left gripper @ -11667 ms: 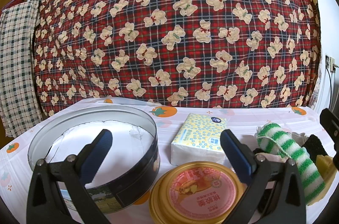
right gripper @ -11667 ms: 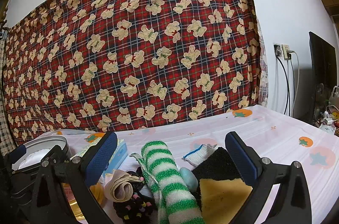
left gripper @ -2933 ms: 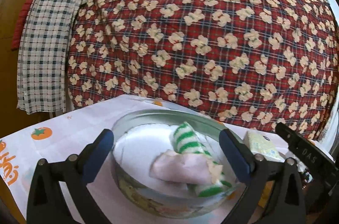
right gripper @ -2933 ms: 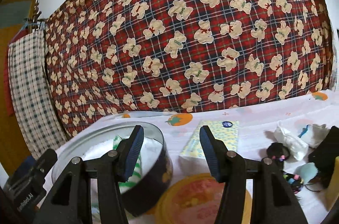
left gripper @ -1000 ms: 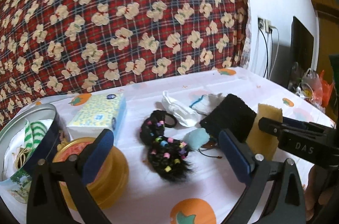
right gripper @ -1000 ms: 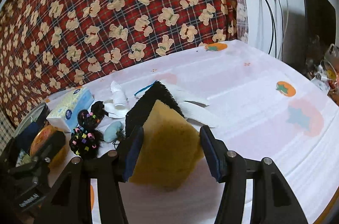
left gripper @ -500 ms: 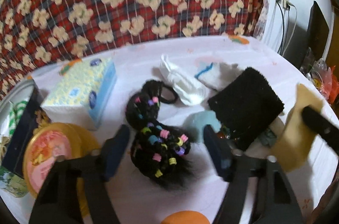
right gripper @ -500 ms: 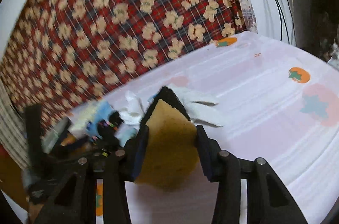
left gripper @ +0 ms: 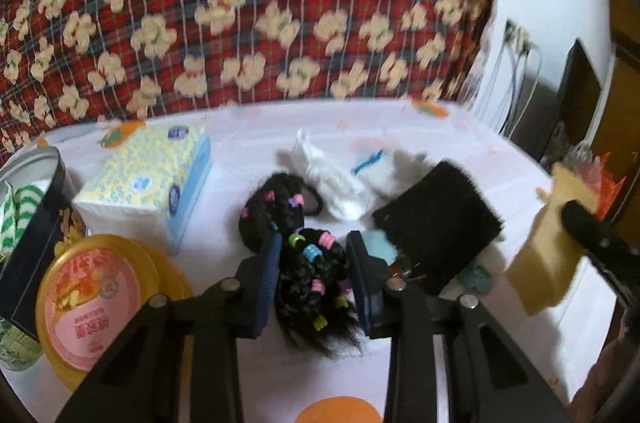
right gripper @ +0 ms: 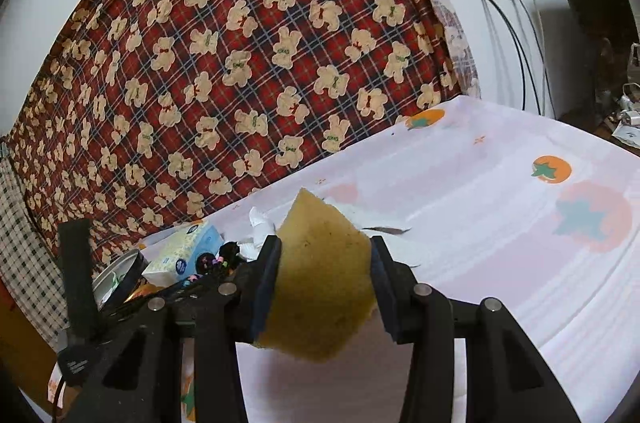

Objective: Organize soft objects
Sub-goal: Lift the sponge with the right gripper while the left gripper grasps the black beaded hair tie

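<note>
— So, what has the left gripper [left gripper: 312, 255] got between its fingers?

— A black hair piece [left gripper: 310, 275], fuzzy, dotted with little coloured beads. It lies on the white tablecloth [left gripper: 440, 363], and the jaws are closing in on it from either side. The pads sit right at its flanks; whether they already press, I cannot tell.

— Which way does it run?

— Its long axis goes from the gripper away toward the bear-print blanket [left gripper: 248, 7], with the loose, wispy end nearest the gripper. Another black bundle with a loop [left gripper: 276, 207] sits just past it, touching or nearly so.

— And the right gripper [right gripper: 325, 281]?

— Clamped on a yellow sponge [right gripper: 320, 287], partway closed, pads pressing both side faces. The sponge is up off the cloth, tilted, one corner pointing up and away toward the blanket, its longer side running along the fingers.

— What lies around?

— Just right of the hair piece, a black scouring pad [left gripper: 438, 223] flat on the cloth, a pale blue bit [left gripper: 378, 245] tucked at its edge. Behind those, white rolled socks [left gripper: 340, 183]. To the left, a tissue pack [left gripper: 148, 179], a yellow lid with a pink label [left gripper: 94, 299], and a round tin [left gripper: 36, 223] with a green-striped cloth [left gripper: 18, 215] inside.
</note>
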Demonstrator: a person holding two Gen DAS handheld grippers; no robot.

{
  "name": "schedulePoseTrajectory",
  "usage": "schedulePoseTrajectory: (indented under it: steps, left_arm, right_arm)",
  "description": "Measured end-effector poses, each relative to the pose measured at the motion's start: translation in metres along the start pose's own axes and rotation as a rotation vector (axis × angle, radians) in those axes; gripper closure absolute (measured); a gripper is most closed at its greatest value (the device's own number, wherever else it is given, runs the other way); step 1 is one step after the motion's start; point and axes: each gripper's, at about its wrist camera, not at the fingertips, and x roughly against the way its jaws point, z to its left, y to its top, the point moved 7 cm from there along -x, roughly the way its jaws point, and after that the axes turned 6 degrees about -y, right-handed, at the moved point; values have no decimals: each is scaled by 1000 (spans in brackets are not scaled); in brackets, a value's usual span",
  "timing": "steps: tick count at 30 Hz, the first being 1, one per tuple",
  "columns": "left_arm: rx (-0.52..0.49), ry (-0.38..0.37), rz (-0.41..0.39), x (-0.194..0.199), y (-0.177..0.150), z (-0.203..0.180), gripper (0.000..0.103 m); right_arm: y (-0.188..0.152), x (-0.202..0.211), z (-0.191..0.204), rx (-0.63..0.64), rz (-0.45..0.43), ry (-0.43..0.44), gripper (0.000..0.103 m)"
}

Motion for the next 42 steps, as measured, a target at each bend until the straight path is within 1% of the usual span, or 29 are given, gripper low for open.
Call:
schedulePoseTrajectory:
  steps: [1, 2, 6, 8, 9, 10, 14, 16, 17, 18, 19, 20, 21, 22, 23, 25, 26, 28, 30, 31, 32, 33, 34, 35, 36, 37, 38, 39, 42]
  left_arm:
    - [-4, -12, -25, 5, 1, -1, 71]
    - [-8, -30, -51, 10, 3, -4, 77]
    - [5, -95, -113, 27, 7, -5, 77]
    - [5, -109, -145, 36, 11, -5, 78]
    - [2, -113, -161, 41, 13, -4, 85]
    - [-4, -117, -176, 46, 16, -4, 96]
    - [-42, -114, -245, 71, 26, -5, 96]
    - [-59, -86, -234, 75, 28, -3, 96]
    - [-49, -68, -209, 74, 26, 1, 93]
    - [-36, -66, -192, 73, 24, 3, 88]
    - [-19, -71, -167, 71, 21, 5, 70]
    - [2, -74, -133, 67, 16, 6, 44]
    - [25, -69, -104, 63, 12, 6, 34]
    - [44, -68, -89, 59, 8, 5, 28]
    - [49, -64, -66, 54, 4, 2, 28]
    - [42, -13, -25, 43, -3, -3, 28]
    - [42, 12, 9, 35, -7, -6, 28]
    - [41, 18, 77, 19, -16, -13, 28]
    - [45, 49, 133, 4, -27, -14, 28]
    - [66, 60, 165, -4, -34, -11, 28]
    - [103, 57, 211, -11, -40, -6, 29]
    - [156, 43, 231, -14, -44, 1, 29]
    - [190, 32, 227, -14, -45, 6, 32]
    - [200, 32, 214, -12, -43, 9, 34]
    - [200, 30, 220, -12, -45, 9, 37]
    - [201, 18, 217, -11, -45, 8, 51]
    - [191, -11, 221, -12, -46, 5, 64]
    - [191, -22, 225, -12, -46, 4, 64]
    - [211, -57, 204, -6, -44, 5, 69]
  right_arm:
    - [0, 1, -2, -2, -5, -2, 56]
    - [1, 2, -2, -5, -13, -5, 56]
    - [2, 7, -5, -5, -34, -26, 56]
    - [3, 10, -5, -2, -54, -40, 56]
    - [4, 12, -4, 4, -65, -45, 56]
    - [5, 14, -3, 10, -74, -51, 56]
    - [7, 22, 5, 57, -125, -90, 56]
    - [8, 25, 10, 74, -147, -100, 56]
    - [9, 27, 15, 88, -155, -98, 56]
    - [9, 28, 18, 95, -157, -96, 56]
    - [10, 29, 21, 101, -159, -92, 56]
    - [10, 29, 22, 103, -160, -91, 56]
    - [10, 30, 24, 104, -162, -88, 56]
    - [10, 31, 26, 106, -164, -89, 56]
    - [10, 32, 27, 109, -169, -92, 56]
    - [9, 33, 29, 112, -170, -92, 56]
    - [8, 33, 30, 112, -167, -90, 56]
    - [7, 33, 31, 111, -163, -86, 56]
    - [7, 34, 30, 113, -160, -84, 56]
    - [7, 34, 30, 111, -161, -85, 56]
    - [7, 34, 30, 107, -160, -85, 56]
    - [7, 35, 29, 102, -159, -86, 56]
    - [7, 35, 27, 96, -157, -86, 56]
    - [8, 36, 25, 89, -156, -86, 56]
    - [8, 37, 23, 81, -156, -88, 56]
    - [9, 37, 20, 77, -156, -90, 56]
    - [9, 37, 18, 73, -154, -91, 56]
    - [8, 36, 17, 68, -149, -92, 56]
    - [6, 33, 13, 50, -132, -90, 56]
